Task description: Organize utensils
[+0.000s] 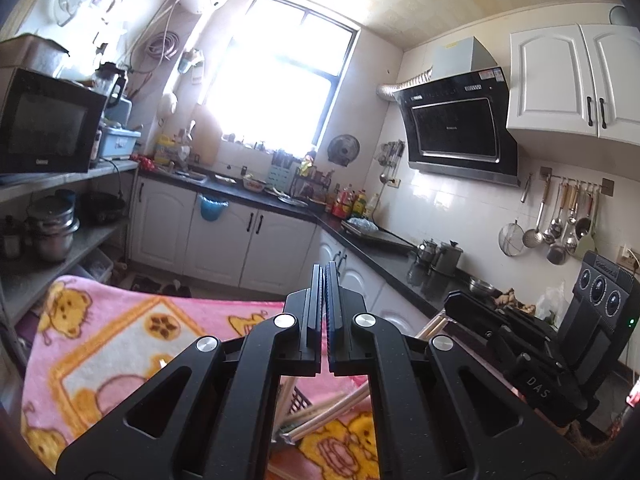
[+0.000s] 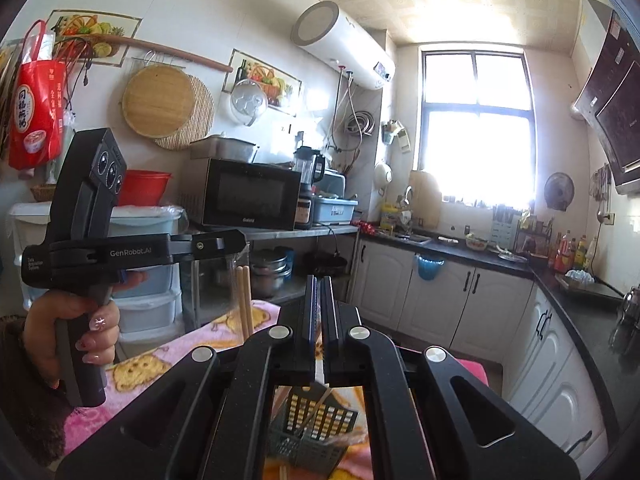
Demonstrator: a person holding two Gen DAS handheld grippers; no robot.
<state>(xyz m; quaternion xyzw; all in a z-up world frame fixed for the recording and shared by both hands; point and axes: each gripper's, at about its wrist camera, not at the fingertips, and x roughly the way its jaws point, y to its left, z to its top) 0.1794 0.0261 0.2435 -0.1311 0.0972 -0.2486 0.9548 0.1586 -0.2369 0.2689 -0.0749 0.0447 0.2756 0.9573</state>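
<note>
Both claws pressed together, empty: left claw (image 1: 325,312), right claw (image 2: 320,320) above the basket (image 2: 316,428), clearing chopsticks (image 2: 245,300).

Blown-out window (image 1: 276,80) glare, perhaps hazing nearby walls, fisheye-curved dark edges

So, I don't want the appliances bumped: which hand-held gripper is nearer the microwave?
Left. The left hand-held gripper is held on the microwave's side of the room, in front of its shelf. The right hand-held gripper is further over, toward the black counter.
</note>
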